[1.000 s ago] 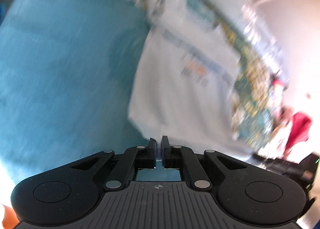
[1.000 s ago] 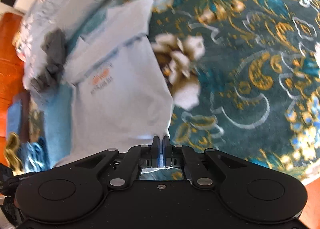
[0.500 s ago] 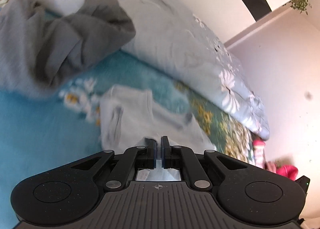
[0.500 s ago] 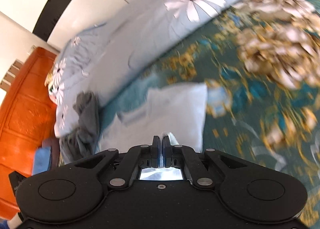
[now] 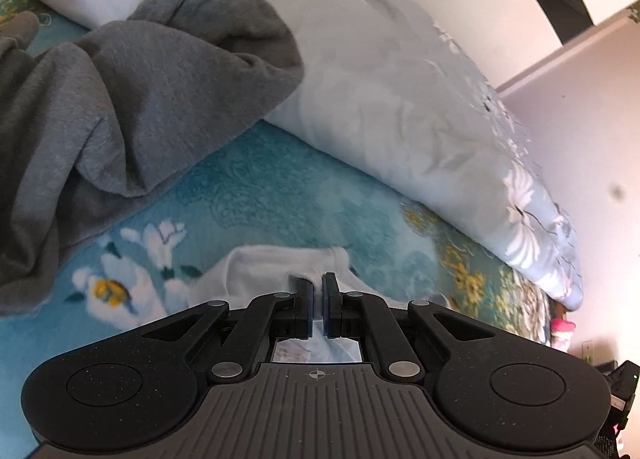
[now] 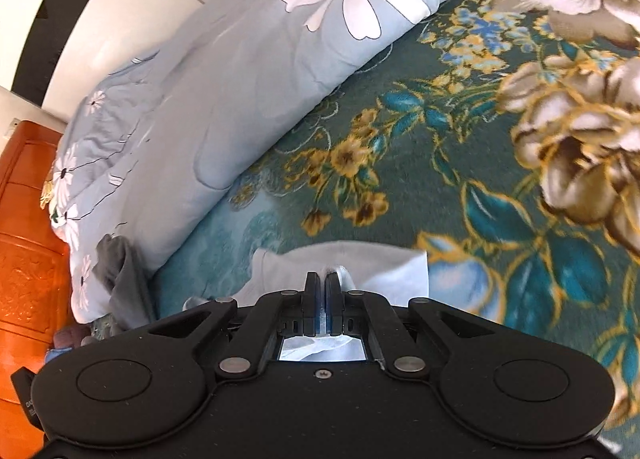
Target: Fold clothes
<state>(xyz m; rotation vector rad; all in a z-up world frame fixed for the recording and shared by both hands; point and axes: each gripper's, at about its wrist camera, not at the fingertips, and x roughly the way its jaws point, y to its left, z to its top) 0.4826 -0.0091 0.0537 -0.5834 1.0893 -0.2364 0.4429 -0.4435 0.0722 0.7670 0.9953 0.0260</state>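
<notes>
Since half a second ago both cameras have closed in on the far side of the bed: the grey garment fills much more of the left view, and less of the white T-shirt shows beyond each set of fingers; a second ago the shirt lay spread out with an orange and grey chest print facing up, and that print is now out of sight.

Left wrist view: the left gripper [image 5: 318,287] has its jaws drawn nearly together with white cloth of the white T-shirt [image 5: 260,269] pinched between them; a thin gap shows between the blue-edged pads. The shirt lies bunched on the teal floral blanket [image 5: 248,195], just in front of the fingers. A crumpled grey garment [image 5: 132,91] lies to the upper left, resting partly on the blanket and partly against the pale blue quilt [image 5: 400,107] that runs along the far edge. No lettering can be read anywhere here.

Right wrist view: the right gripper [image 6: 322,287] is clamped on a fold of the white T-shirt [image 6: 376,263], with cloth showing between the pads and beneath them. The shirt sits on the teal floral blanket [image 6: 440,163], near the pale blue quilt [image 6: 248,71] with its big white daisies. The grey garment [image 6: 120,271] lies at the quilt's left end, beside an orange wooden headboard [image 6: 24,243]. No writing is legible.
</notes>
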